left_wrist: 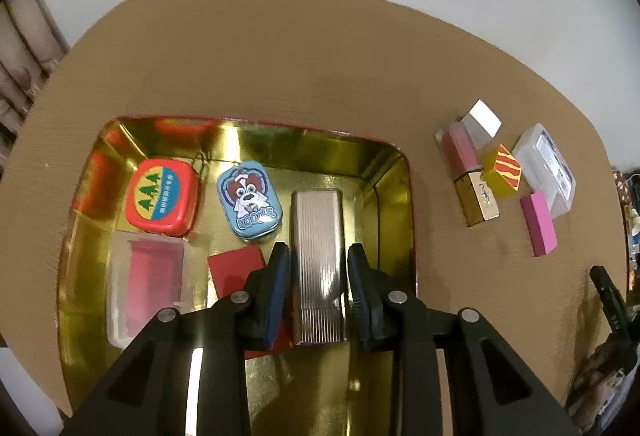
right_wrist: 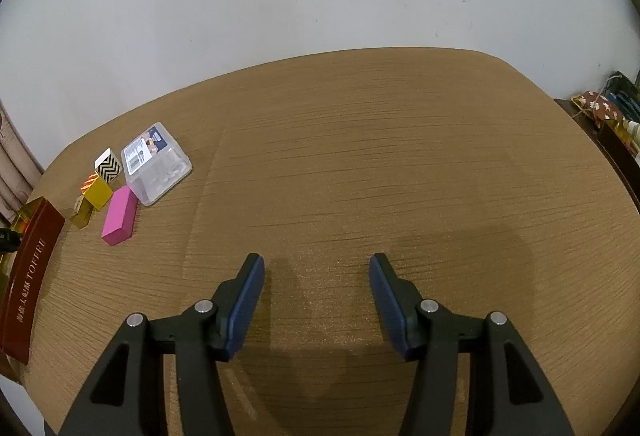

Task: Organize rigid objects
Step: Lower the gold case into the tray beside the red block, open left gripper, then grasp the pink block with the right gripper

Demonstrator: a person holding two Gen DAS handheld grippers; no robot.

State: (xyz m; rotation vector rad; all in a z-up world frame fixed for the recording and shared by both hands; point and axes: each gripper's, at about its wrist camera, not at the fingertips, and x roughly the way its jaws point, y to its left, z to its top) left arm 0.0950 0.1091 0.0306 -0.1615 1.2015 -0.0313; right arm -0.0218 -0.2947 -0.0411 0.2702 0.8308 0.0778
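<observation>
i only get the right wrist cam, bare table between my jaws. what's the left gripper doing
Observer: The left gripper is over the gold tin tray, its jaws straddling a ribbed silver case with gaps on both sides.
Operator: so is the case in the tray
Observer: Yes, it lies on the tray floor, near the right wall.
Operator: what else is in there
Observer: A red tin with trees, a blue dog tin, a clear box with pink contents and a flat red piece.
Operator: anything hidden behind my pink block
Observer: A pink lipstick with a gold base lies left of the yellow cube.
</observation>
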